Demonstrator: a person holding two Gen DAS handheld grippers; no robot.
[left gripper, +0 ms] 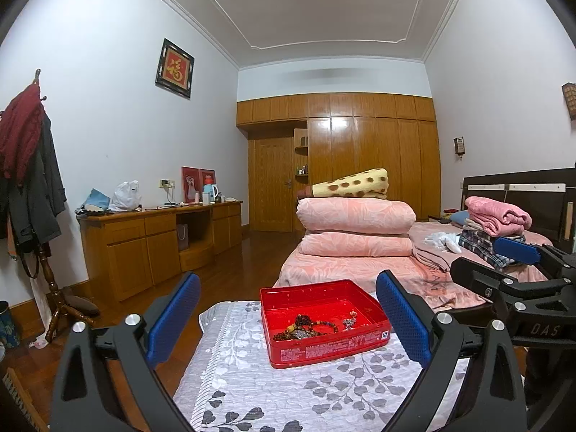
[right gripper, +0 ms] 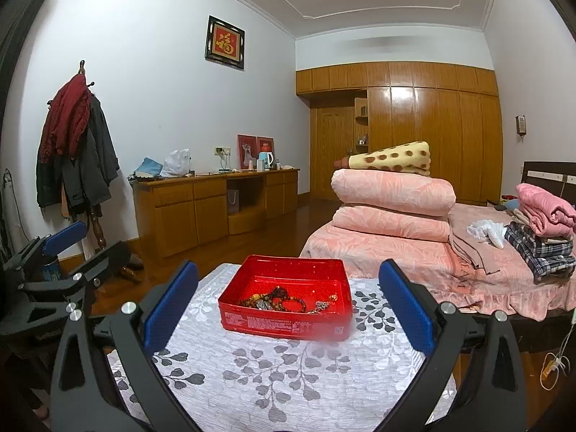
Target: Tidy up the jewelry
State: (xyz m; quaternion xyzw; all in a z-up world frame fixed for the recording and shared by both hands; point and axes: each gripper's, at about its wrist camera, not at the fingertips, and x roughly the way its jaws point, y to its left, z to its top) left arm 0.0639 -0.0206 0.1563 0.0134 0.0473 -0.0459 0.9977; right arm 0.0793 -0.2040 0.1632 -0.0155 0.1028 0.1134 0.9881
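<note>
Leaf-print cloth (right gripper: 273, 367), red tin (right gripper: 284, 320) holding tangled jewelry (right gripper: 284, 302), both grippers spread

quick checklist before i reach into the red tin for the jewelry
1. Left hand-held gripper open and holding nothing: ok.
2. Right hand-held gripper open and holding nothing: ok.
3. Red tin uncovered and sitting flat on the leaf-print cloth: ok.
4. Jewelry is inside the tin: ok, beaded strands lie on its floor with a small silvery piece beside them.
5. Pieces lie separate enough to lift one alone: cannot tell, the beads look heaped together.
6. A place to sort the pieces into: not ok, no second box or tray shows on the cloth.
</note>
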